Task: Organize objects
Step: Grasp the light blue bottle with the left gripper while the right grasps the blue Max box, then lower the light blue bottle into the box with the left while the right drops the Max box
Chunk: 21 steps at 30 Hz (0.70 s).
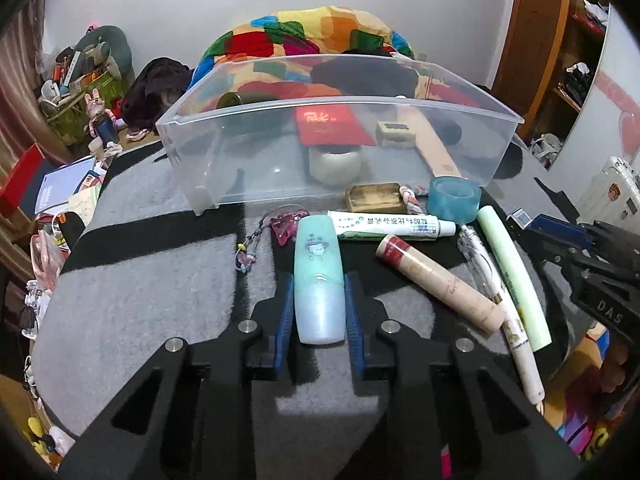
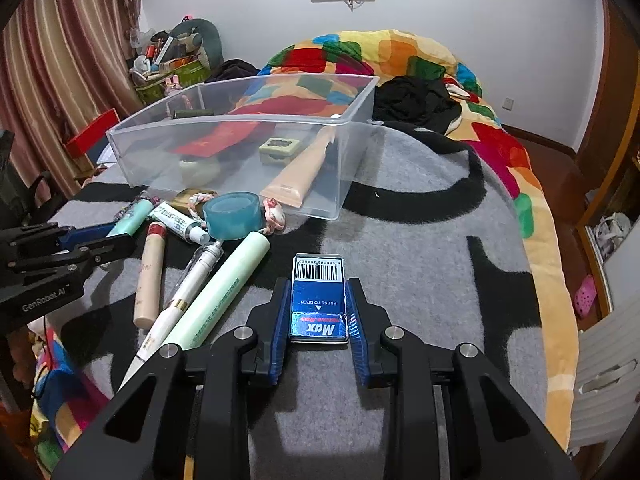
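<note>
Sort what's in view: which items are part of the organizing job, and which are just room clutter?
Job: clear bin; mint bottle in left gripper; blue box in right gripper; toothpaste tube; tape roll.

Clutter: patchwork quilt; curtain; black clothes.

on the blanket (image 2: 420, 264) the clear bin (image 1: 332, 148) stands at the far side; inside it lie a flat packet (image 1: 332, 126), a small block (image 1: 395, 134), a long tube (image 2: 298, 176) leaning on a wall and a round jar (image 1: 334, 166). just before the bin sit a tape roll (image 1: 454, 196), a small tin (image 1: 372, 197) and a toothpaste tube (image 1: 390, 226). nearer lie a stick tube (image 1: 440, 282), a pen (image 1: 508, 316) and a long tube (image 1: 516, 276) side by side. left of these lies a bottle (image 1: 320, 280); well to the right, a small box (image 2: 318, 300).
</note>
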Each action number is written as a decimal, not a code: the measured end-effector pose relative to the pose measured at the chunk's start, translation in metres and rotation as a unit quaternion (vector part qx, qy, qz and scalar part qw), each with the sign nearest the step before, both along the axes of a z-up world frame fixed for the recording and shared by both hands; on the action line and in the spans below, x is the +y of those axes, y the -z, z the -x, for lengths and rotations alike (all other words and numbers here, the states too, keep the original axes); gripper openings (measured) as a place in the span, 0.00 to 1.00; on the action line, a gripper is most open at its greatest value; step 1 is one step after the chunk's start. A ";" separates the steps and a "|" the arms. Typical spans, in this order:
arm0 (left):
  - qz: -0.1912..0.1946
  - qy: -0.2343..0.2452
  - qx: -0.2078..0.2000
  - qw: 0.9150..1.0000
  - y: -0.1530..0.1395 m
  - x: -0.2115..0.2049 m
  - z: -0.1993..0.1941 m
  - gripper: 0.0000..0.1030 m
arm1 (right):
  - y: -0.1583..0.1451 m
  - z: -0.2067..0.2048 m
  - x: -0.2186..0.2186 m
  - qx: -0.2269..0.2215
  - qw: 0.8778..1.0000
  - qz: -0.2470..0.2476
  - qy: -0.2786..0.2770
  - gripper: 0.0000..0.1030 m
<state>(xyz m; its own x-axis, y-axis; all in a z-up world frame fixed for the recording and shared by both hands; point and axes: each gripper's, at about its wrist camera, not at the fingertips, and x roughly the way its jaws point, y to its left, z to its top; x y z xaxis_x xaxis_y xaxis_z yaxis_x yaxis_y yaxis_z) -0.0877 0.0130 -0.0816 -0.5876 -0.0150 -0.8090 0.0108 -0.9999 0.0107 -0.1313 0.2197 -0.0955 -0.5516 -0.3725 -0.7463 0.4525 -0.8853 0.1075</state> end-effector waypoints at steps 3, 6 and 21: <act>-0.014 -0.002 0.001 1.000 -0.002 -0.005 -0.004 0.24 | -0.008 -0.003 0.002 0.008 1.000 0.007 0.001 0.24; -0.035 -0.001 0.009 0.999 -0.010 -0.011 -0.008 0.24 | -0.021 -0.005 0.004 0.020 1.000 0.017 0.001 0.24; -0.063 0.015 0.087 0.994 -0.072 -0.018 -0.005 0.24 | -0.082 0.006 -0.017 0.078 0.996 0.049 -0.010 0.24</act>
<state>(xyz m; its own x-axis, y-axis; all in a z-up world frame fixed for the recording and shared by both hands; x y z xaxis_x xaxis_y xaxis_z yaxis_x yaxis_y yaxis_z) -0.0823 -0.0054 -0.0100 -0.7169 0.0997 -0.6900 -0.0283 -0.9931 -0.1140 -0.1373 0.2029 -0.0140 -0.6503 -0.4519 -0.6107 0.4878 -0.8646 0.1203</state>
